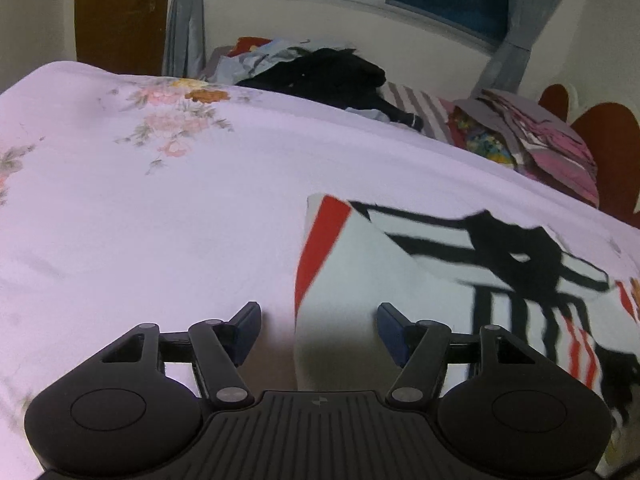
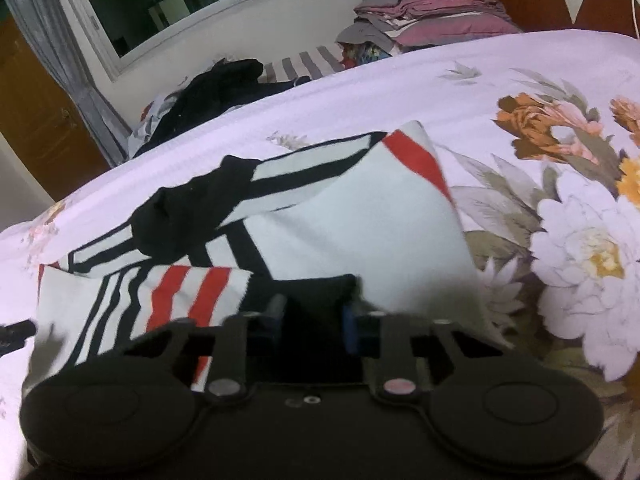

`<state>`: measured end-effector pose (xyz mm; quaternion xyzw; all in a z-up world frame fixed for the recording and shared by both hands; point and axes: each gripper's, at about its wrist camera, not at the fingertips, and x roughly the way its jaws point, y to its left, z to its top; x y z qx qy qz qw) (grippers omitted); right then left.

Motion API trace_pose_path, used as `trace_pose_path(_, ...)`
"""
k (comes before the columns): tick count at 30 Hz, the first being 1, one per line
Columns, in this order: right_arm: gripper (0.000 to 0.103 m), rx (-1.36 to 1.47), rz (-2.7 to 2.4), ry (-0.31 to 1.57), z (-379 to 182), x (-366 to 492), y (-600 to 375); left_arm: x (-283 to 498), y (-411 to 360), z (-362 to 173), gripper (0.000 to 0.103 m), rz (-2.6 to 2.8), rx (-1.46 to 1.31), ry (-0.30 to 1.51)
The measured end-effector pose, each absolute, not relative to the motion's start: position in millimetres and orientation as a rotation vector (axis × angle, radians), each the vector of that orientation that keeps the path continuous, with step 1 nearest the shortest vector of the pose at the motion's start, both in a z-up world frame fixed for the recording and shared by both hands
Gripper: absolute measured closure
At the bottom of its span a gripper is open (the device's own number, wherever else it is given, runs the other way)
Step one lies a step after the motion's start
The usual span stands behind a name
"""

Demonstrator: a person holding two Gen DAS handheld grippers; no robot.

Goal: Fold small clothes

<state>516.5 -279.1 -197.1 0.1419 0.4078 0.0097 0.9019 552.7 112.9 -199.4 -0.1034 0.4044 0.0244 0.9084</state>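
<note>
So the little shirt, white with black and red stripes, lies partly folded on the flowery bed sheet. Left claw hangs spread wide and empty over the shirt's edge. Right claw is pinching a dark bit of the shirt.

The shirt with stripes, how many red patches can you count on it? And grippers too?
Right wrist view.
Red patches on the shirt: 3 (two stripes, one corner patch)
Grippers: 2 (left gripper, right gripper)
Total: 5
</note>
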Motion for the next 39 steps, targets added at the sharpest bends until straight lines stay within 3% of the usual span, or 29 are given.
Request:
trace_pose_path(5, 0.095, 0.135, -0.008, 0.768, -186.1, 507.7, -270.4, 585.2, 118.2, -221.9, 0.039, 0.089, -0.265, 0.863)
trace_pose_path(9, 0.098, 0.104, -0.036, 0.823, -200.2, 516.8, -277.7, 596.9, 120.1, -226.0, 0.039, 0.136, -0.265, 0.828)
trace_pose_path(13, 0.08, 0.125, -0.047, 0.762, -186.2, 509.4, -280.6, 593.9, 121.1, -218.9, 0.039, 0.153, -0.254, 0.824)
trace_pose_path(22, 0.077, 0.095, 0.079, 0.738, -171.6, 496.0, -250.7, 531.4, 83.1, -179.3, 0.039, 0.022, -0.165, 0.777)
trace_pose_path(26, 0.068, 0.085, 0.125, 0.772, -180.7, 490.3, -232.9, 504.7, 56.9, -186.1, 0.039, -0.042, -0.15, 0.823)
trace_pose_path(39, 0.069, -0.057, 0.063, 0.844, -198.6, 482.9, -245.0, 479.5, 43.4, -205.3, 0.039, -0.012, -0.049, 0.847)
